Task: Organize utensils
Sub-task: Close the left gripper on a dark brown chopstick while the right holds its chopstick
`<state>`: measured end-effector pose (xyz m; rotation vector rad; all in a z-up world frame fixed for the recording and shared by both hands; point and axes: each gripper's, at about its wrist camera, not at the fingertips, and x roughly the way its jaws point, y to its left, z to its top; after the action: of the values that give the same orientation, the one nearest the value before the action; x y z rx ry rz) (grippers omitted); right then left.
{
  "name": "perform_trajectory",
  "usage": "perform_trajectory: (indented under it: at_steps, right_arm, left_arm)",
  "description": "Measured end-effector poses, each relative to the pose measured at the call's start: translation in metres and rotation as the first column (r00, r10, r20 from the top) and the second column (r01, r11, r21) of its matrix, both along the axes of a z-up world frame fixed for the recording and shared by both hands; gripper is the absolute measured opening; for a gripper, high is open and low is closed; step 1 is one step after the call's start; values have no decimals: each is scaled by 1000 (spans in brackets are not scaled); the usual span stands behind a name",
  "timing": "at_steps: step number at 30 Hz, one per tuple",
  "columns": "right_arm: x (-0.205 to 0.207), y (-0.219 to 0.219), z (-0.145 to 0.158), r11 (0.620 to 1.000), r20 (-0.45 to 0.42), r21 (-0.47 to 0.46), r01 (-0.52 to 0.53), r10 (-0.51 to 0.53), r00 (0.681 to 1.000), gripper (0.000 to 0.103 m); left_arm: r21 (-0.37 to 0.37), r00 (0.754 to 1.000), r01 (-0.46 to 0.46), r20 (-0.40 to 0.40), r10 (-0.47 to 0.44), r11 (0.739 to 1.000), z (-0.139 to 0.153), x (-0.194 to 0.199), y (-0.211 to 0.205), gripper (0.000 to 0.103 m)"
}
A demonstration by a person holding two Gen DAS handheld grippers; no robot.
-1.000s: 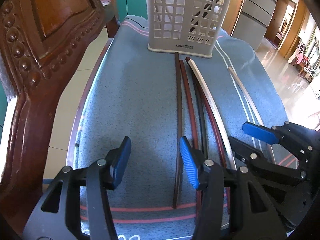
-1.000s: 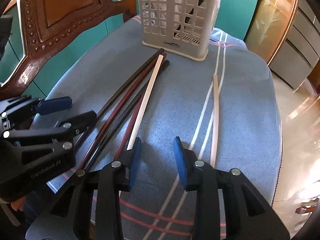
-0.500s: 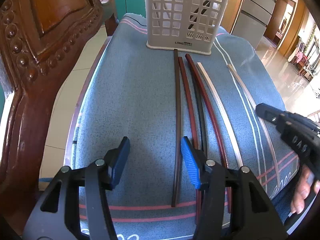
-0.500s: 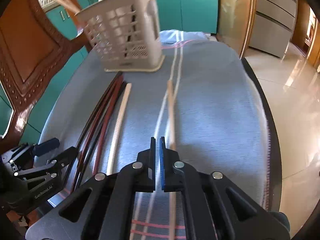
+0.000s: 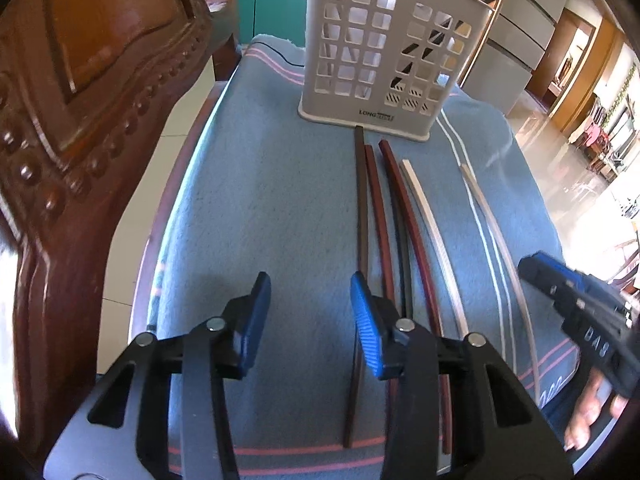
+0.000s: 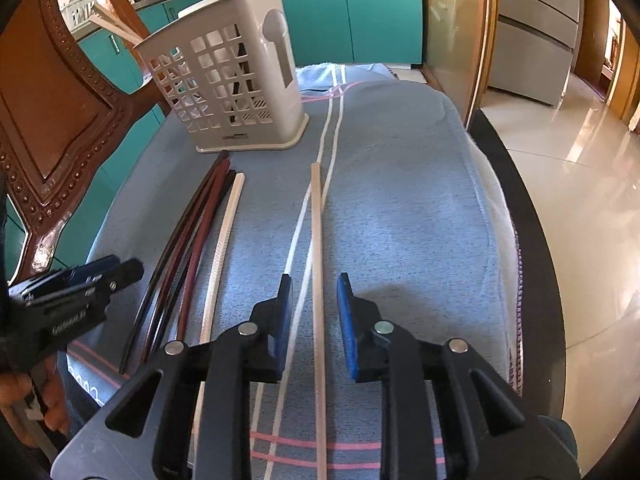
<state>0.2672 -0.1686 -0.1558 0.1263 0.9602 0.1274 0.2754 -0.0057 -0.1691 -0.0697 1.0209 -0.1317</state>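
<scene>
A white slotted utensil holder (image 5: 390, 60) (image 6: 236, 84) stands at the far end of the blue cloth, with a few sticks in it. Several chopsticks lie lengthwise on the cloth: dark brown (image 5: 362, 200), red-brown (image 5: 404, 196), white (image 5: 430, 232) (image 6: 222, 248) and a lone beige one (image 6: 317, 240) (image 5: 496, 236). My right gripper (image 6: 312, 304) is open with the beige chopstick lying between its jaws. My left gripper (image 5: 308, 312) is open and empty, its right finger just over the dark brown chopstick.
A carved wooden chair back (image 5: 80, 120) stands close on the left. The cloth-covered table (image 6: 420, 208) ends in a dark rim at the right (image 6: 532, 240), with tiled floor beyond. Teal cabinets (image 6: 360, 8) stand behind.
My right gripper was shut half a second ago and has opened around the beige chopstick, after shifting right from the white one. My left gripper has stayed nearly still and open.
</scene>
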Motion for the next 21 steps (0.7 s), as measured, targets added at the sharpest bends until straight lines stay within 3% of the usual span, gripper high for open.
perform_trajectory:
  at_steps: [8,14,17,19,21]
  right_arm:
    - [1,-3,-3,1000,-7,-1,8,-8,1000,23]
    - [4,-9,-8,1000,-26,-18,23,-23,999,24]
    - [6,-9,-10,1000,-34,-21,16,-17,999,24]
    - [7,-7,-10,1000,-31,-20,5,-6,1000,24]
    - [8,-5,-10,1000,-32,-16,-2,2,1000,25]
  left_arm:
    - [17,999,38,-20,-38,999,-2,26,-20,42]
    - [98,999,41,-25,-39,994,-9,46,-32,41]
    - [106,1000,26,-15,-25,994,-8,47,-31,29]
    - [106,1000,29,-14,-28,994,-7,45,-29,10]
    - [105,999,32,-17,-30,994,-7,38,-27,7]
